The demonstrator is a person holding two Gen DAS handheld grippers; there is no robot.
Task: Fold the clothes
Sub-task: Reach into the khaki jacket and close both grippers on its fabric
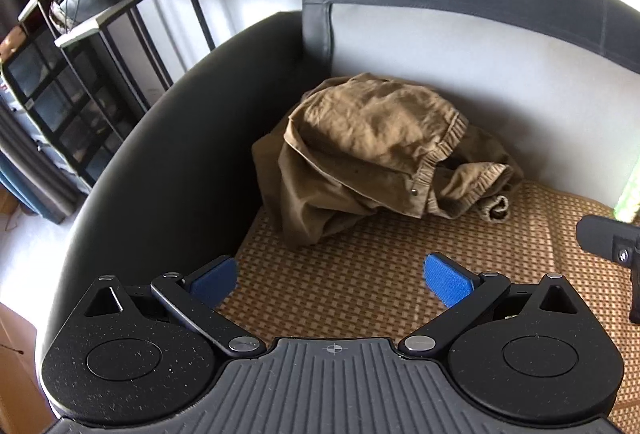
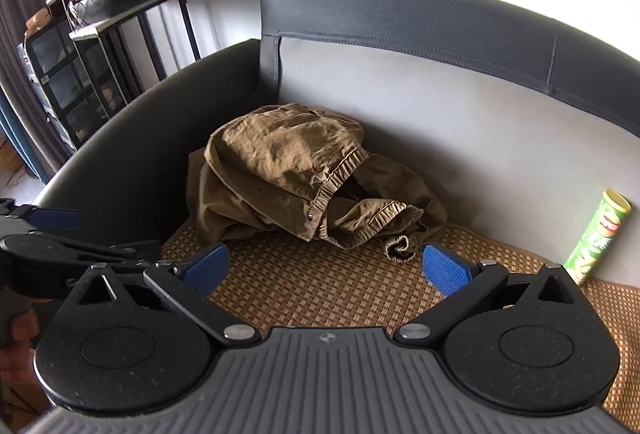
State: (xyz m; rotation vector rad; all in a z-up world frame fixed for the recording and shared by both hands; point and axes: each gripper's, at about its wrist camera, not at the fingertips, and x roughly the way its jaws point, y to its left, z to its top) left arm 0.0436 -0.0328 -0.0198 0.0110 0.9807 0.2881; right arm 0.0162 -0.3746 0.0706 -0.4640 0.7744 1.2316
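Hovering over the sofa seat, the left gripper (image 1: 330,280) and right gripper (image 2: 326,270) both have their jaws spread wide and hold nothing. The trousers (image 1: 372,154) lie crumpled in the corner, bunched against the armrest (image 1: 180,154) and backrest (image 1: 460,74), waistband uppermost, well ahead of both tools. I'd guess the jaws are spread ready to pinch the waistband and drag the heap onto the open mat (image 1: 360,294), where there is room to fold. A crisp can (image 2: 596,238) stands apart at the right.
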